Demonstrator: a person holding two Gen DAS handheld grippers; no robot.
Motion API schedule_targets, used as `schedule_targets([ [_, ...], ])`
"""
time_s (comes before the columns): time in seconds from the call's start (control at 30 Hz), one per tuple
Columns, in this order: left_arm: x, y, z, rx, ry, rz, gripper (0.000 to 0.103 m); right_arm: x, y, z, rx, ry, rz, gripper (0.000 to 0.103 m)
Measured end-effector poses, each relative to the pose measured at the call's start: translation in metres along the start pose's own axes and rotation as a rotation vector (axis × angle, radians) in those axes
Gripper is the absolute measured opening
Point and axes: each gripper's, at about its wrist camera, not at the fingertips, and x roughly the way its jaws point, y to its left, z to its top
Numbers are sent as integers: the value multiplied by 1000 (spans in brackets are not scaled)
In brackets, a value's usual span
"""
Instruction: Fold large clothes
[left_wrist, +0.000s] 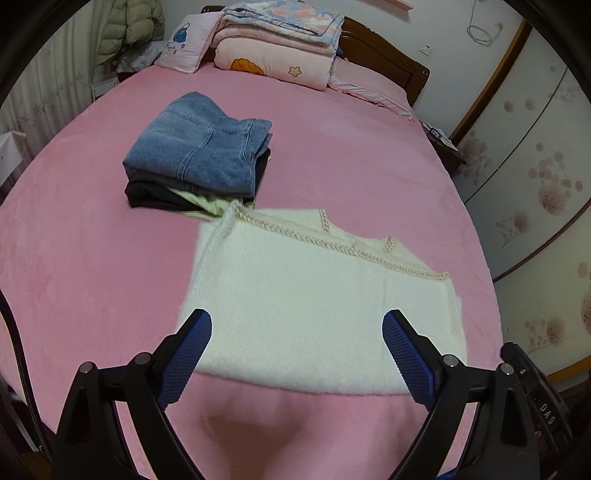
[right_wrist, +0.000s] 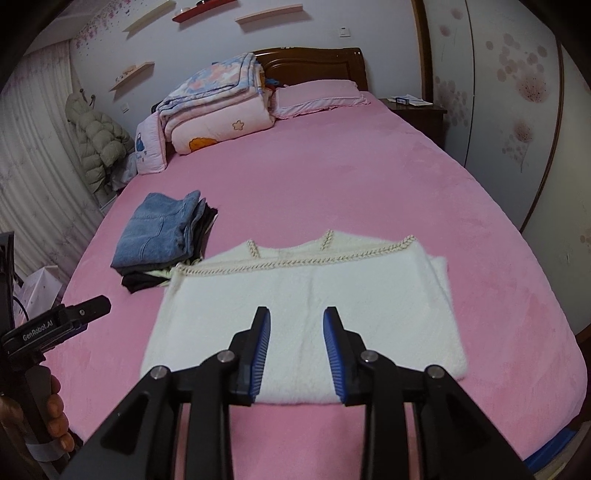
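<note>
A fluffy white sweater (left_wrist: 314, 306) with braided beige trim lies folded flat on the pink bed (left_wrist: 74, 258). It also shows in the right wrist view (right_wrist: 306, 306). My left gripper (left_wrist: 297, 325) is wide open and empty, held just above the sweater's near edge. My right gripper (right_wrist: 297, 321) is open and empty, above the sweater's near middle. A stack of folded clothes with blue jeans (left_wrist: 199, 151) on top lies beyond the sweater to the left, and shows in the right wrist view (right_wrist: 162, 229) too.
Folded quilts (right_wrist: 218, 107) and pillows (right_wrist: 317, 96) are piled at the wooden headboard (right_wrist: 314, 62). A nightstand (right_wrist: 413, 107) and wardrobe doors (right_wrist: 517, 110) stand right of the bed. A puffy coat (right_wrist: 99, 140) hangs at the left. The left gripper's body (right_wrist: 55, 325) shows at the left edge.
</note>
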Motion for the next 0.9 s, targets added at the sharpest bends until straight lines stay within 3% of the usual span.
schedule_targets([
  [0.17, 10, 2, -38, -18, 63, -3, 93, 6, 11, -25, -59, 41, 1, 30],
  [0.27, 31, 6, -65, -41, 110, 18, 93, 23, 13, -45, -119, 74, 10, 30],
  [0.4, 67, 21, -98, -104, 127, -10, 93, 56, 8, -68, -158, 123, 37, 30],
  [0.67, 148, 76, -133, -262, 71, -117, 93, 119, 6, -96, -213, 120, 69, 30],
  [0.8, 168, 104, -133, -351, -5, -215, 93, 140, 10, -96, -214, 113, 80, 30],
  [0.9, 177, 113, -123, -359, -69, -260, 93, 151, 15, -93, -213, 95, 87, 30],
])
